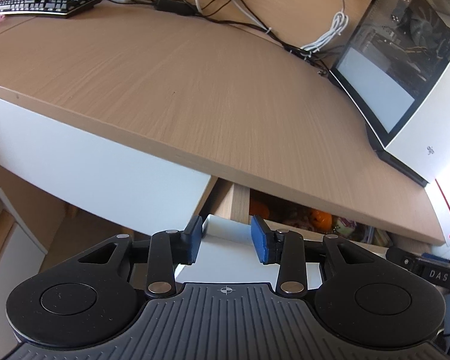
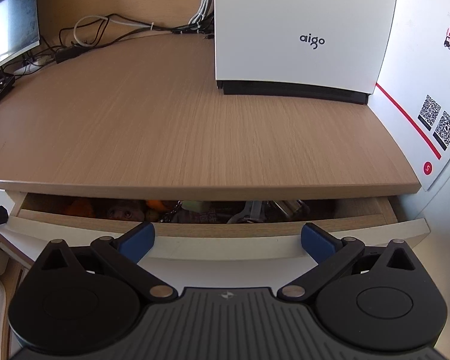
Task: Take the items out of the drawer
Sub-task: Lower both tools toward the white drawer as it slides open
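**Drawer ajar under the desk**

The drawer (image 2: 213, 229) sits part-open below my desktop (image 2: 195, 126), holding dim orange items (image 2: 81, 205) and metal clutter. My right gripper (image 2: 227, 238) is spread wide; my left gripper (image 1: 228, 240) spread, empty. The white case (image 2: 303, 30) reads "aigo".

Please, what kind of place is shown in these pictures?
Probably a home or office computer desk: a light wood-grain desktop carries a white aigo computer case, a black keyboard and tangled cables. Below it, a white-fronted drawer stands slightly open.
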Demonstrator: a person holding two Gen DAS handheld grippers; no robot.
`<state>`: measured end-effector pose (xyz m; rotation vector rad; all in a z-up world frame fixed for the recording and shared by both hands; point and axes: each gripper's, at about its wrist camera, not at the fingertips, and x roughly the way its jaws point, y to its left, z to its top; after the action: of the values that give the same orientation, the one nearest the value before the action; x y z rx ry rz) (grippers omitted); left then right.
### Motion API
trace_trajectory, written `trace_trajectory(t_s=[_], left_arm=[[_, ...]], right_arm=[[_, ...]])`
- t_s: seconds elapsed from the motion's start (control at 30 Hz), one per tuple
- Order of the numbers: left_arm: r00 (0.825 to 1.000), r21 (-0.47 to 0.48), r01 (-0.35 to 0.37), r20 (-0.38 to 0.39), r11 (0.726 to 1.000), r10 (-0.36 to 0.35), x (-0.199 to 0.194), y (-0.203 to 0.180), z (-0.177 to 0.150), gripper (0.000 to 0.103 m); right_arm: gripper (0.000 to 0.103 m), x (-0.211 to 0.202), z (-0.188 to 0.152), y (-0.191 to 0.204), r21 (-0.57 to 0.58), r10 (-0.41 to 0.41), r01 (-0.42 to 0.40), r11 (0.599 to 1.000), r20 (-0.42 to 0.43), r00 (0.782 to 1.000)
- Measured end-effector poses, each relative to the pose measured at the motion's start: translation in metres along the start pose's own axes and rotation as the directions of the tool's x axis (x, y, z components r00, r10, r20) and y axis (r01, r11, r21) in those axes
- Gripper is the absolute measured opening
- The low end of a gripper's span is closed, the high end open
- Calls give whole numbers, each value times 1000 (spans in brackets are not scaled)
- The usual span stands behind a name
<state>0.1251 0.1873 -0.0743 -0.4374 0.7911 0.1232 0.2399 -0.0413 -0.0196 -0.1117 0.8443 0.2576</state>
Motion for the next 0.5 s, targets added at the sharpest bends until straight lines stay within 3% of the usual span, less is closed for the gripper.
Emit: trace_trajectory(t_s=[0.1,0.17,0.27,0.37,0.5], left_arm=[[1000,29,-18,5,999,18,-3,-3,-1,35],[998,65,-44,36,997,42,-8,-8,-3,29],[993,99,-69,107,993,58,-18,-19,-2,30],[992,139,-28,128,990,10,-24,-32,3,30],[996,189,17,81,982,-33,-19,-48,6,30]], right_arm=[[103,2,0,-3,-1,-28,28,1000,25,999],[103,5,3,-7,7,-28,28,1000,14,999],[103,11,5,-11,10,-47,47,999,18,999],[103,19,9,-17,32,-53,53,998,0,999],[103,24,9,-20,29,-55,55,998,-22,998]])
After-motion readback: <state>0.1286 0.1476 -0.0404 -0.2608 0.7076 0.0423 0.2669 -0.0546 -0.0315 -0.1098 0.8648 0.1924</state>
